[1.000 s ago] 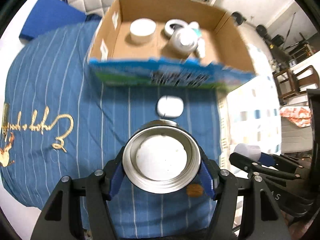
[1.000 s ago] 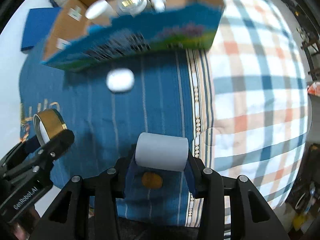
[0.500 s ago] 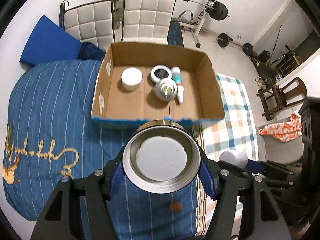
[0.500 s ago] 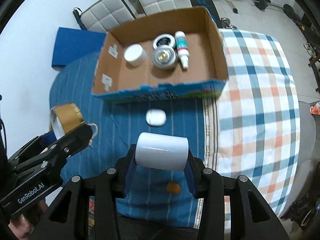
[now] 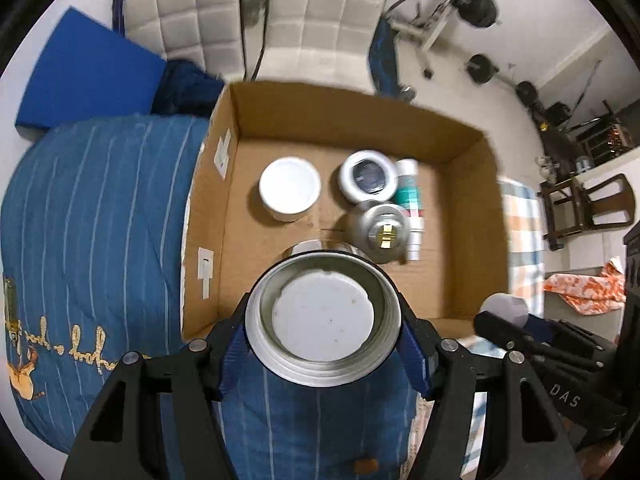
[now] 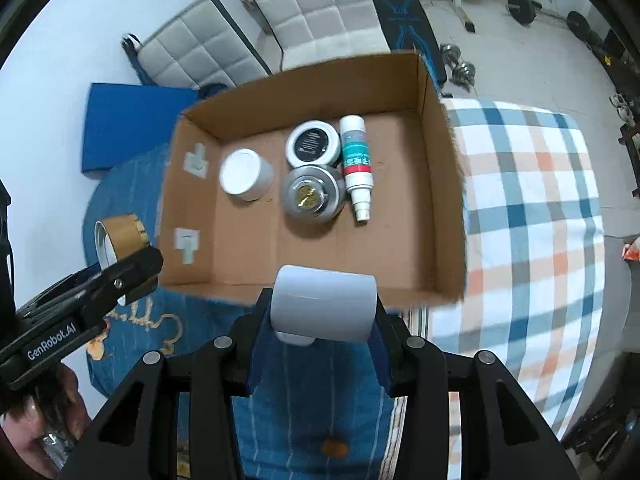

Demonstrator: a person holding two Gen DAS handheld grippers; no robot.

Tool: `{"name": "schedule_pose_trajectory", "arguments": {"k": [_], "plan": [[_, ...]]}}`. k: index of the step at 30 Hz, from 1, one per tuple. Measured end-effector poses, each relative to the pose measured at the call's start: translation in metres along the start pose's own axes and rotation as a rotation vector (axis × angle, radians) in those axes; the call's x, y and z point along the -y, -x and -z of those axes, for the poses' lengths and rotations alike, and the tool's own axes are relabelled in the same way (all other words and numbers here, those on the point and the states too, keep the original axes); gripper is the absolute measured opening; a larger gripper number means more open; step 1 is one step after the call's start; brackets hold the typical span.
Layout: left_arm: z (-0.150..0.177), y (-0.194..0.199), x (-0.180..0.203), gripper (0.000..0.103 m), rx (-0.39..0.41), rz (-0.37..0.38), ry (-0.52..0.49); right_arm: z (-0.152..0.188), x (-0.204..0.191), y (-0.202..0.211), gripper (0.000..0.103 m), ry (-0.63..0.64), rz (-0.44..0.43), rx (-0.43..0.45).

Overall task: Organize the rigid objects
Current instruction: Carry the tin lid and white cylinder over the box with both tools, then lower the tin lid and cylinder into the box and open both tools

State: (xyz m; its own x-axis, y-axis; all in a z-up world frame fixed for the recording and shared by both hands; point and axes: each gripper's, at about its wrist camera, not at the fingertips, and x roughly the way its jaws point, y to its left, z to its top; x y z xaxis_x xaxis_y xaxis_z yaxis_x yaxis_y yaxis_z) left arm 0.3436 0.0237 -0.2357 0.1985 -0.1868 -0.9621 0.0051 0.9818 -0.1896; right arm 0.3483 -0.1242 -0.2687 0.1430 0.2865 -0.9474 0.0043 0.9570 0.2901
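Note:
My left gripper (image 5: 323,336) is shut on a round metal tin (image 5: 322,316) with a silver rim, a white inside and a gold side (image 6: 120,234). It hangs over the near wall of an open cardboard box (image 5: 360,120). My right gripper (image 6: 323,320) is shut on a white cylinder (image 6: 325,300), also at the box's near edge (image 6: 304,80). On the box floor lie a white jar (image 6: 240,174), a black-topped tin (image 6: 313,144), a silver lid with a gold centre (image 6: 312,196) and a white bottle with a teal and red label (image 6: 356,156).
The box sits on a blue striped bedspread (image 5: 100,208), beside a checked cloth (image 6: 528,200). A small orange-brown item (image 6: 335,449) lies on the bedspread below my right gripper. Padded chairs (image 5: 320,20), a blue mat (image 5: 84,76) and gym weights (image 6: 520,4) stand beyond the box.
Both grippers have moved forward to the box with their loads. A second ago they faced its printed front wall; now they look down onto its floor. The small white case has dropped almost out of view.

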Motion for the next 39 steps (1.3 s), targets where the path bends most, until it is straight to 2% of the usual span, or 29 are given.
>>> {"name": "schedule_pose_trajectory", "arguments": {"k": [5,10,18,24,29,30,32,39], "plan": [[-0.015,-0.068,-0.017,0.063,-0.138,-0.026,0.031,-0.025,0.008,-0.063,0.045,-0.011,0.023,-0.106],[-0.020,-0.126,-0.029,0.063,-0.267,-0.017,0.062,-0.031,0.002,-0.114,0.045,0.007,0.018,-0.199],[-0.022,-0.165,-0.035,0.063,-0.343,-0.007,0.079,-0.037,-0.011,-0.163,0.046,0.037,0.036,-0.272],[-0.018,-0.179,-0.043,0.063,-0.383,0.001,0.101,-0.041,-0.014,-0.179,0.046,0.049,0.058,-0.297],[-0.015,-0.175,-0.047,0.064,-0.389,0.009,0.133,-0.043,-0.014,-0.184,0.048,0.042,0.067,-0.318],[-0.014,-0.174,-0.048,0.065,-0.390,0.011,0.141,-0.045,-0.014,-0.182,0.050,0.040,0.065,-0.319],[-0.017,-0.169,-0.047,0.073,-0.382,0.022,0.149,-0.045,-0.013,-0.177,0.063,0.041,0.070,-0.305],[-0.014,-0.134,-0.035,0.088,-0.288,0.020,0.127,-0.049,-0.007,-0.151,0.072,0.047,0.086,-0.259]]}}
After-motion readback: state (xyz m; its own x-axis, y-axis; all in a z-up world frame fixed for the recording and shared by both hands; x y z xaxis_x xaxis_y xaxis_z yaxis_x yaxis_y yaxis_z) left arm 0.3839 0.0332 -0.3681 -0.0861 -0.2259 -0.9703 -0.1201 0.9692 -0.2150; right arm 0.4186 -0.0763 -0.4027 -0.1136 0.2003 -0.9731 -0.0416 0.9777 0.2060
